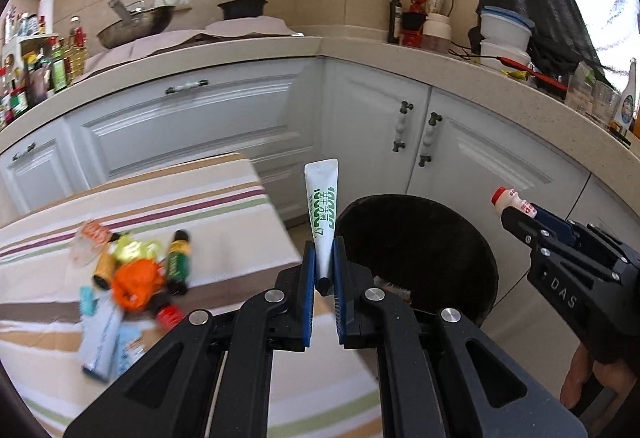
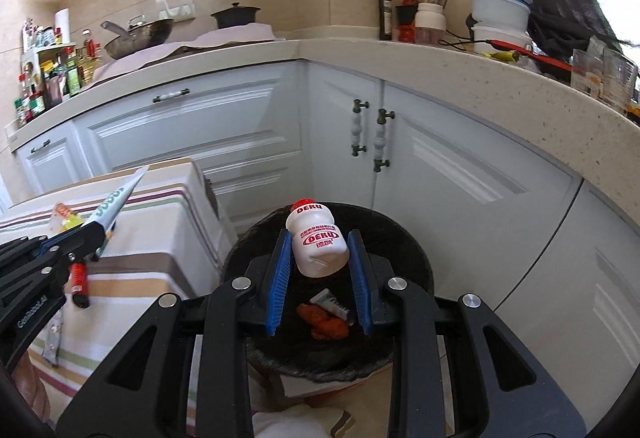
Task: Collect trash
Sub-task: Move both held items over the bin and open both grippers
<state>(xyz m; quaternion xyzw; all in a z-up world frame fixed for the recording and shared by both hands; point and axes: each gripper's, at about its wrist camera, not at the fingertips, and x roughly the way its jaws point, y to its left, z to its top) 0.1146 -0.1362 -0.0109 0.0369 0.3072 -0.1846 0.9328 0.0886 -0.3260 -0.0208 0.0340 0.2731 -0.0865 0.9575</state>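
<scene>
White kitchen cabinets (image 1: 192,118) curve across the background under a speckled stone counter (image 1: 500,98) crowded with bottles, a wok and a dark pot. At the lower left of both views a striped cloth covers the tabletop (image 1: 192,206), and at the centre bottom stands a round black trash bin (image 1: 424,250) on the floor just beside the tabletop's corner.

In the left wrist view the left gripper (image 1: 324,278) fills the lower middle of the frame. Its blue-padded jaws are nearly closed and clamp the capped lower end of a white toothpaste tube (image 1: 322,206) with green print, which stands upright above them, at the bin's left rim. Left of it, on the tabletop, lies a blurred heap of trash (image 1: 128,278): an orange crumpled wrapper, small brown and green bottles, a yellow wrapper, a red cap and pale blue packets.

In the right wrist view the right gripper (image 2: 320,266) sits in the lower middle of the frame, directly over the bin's mouth. Its jaws stand a little apart and clench a small white yogurt bottle (image 2: 318,242) with a red cap and red "DERU" lettering, cap pointing away from the camera. Below it, inside the bin, lie an orange scrap (image 2: 326,322) and a small grey-white packet (image 2: 332,302).
</scene>
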